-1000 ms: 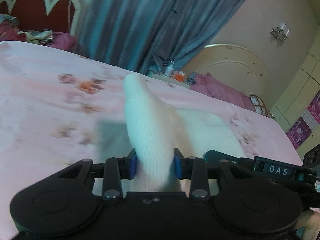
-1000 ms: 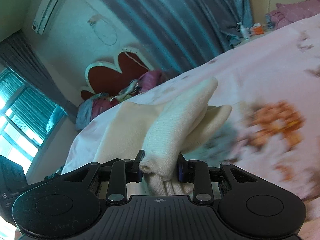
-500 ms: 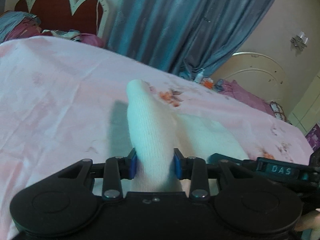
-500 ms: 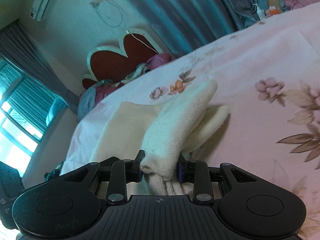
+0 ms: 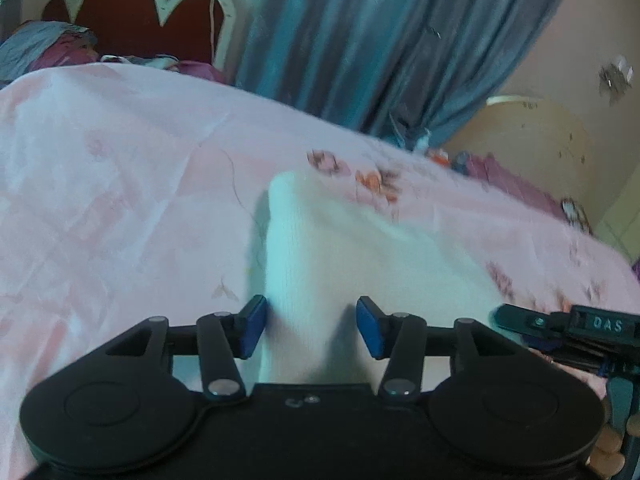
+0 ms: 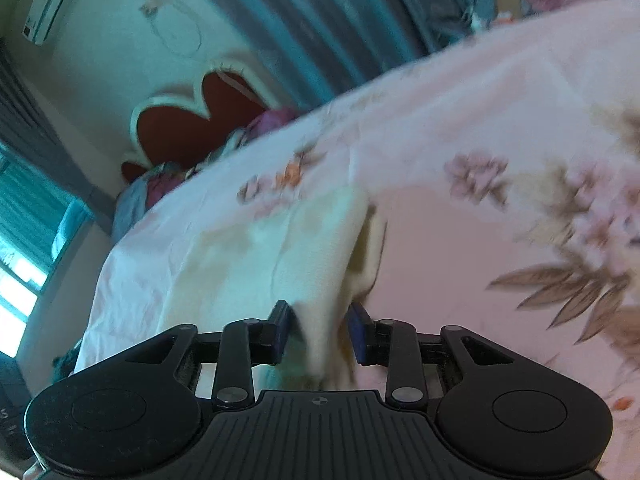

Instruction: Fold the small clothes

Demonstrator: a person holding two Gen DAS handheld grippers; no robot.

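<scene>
A cream knitted garment (image 5: 320, 256) lies on the pink floral bedsheet (image 5: 120, 184). In the left wrist view my left gripper (image 5: 311, 327) has its blue pads parted, with the cloth running between them and only about touching them. In the right wrist view my right gripper (image 6: 319, 333) is also parted around a ridge of the same garment (image 6: 280, 256), which spreads flatter to the left. The right gripper's body (image 5: 576, 326) shows at the right edge of the left view.
A red scalloped headboard (image 5: 136, 20) with piled bedding (image 5: 44, 46) stands at the far end. Blue-grey curtains (image 5: 360, 40) hang behind the bed. A window (image 6: 24, 248) is at the left of the right view. A cream headboard (image 5: 532, 140) stands at the right.
Both grippers have opened their jaws from a tight pinch. The raised cloth folds have dropped and spread flatter on the sheet. Both views are blurred by motion.
</scene>
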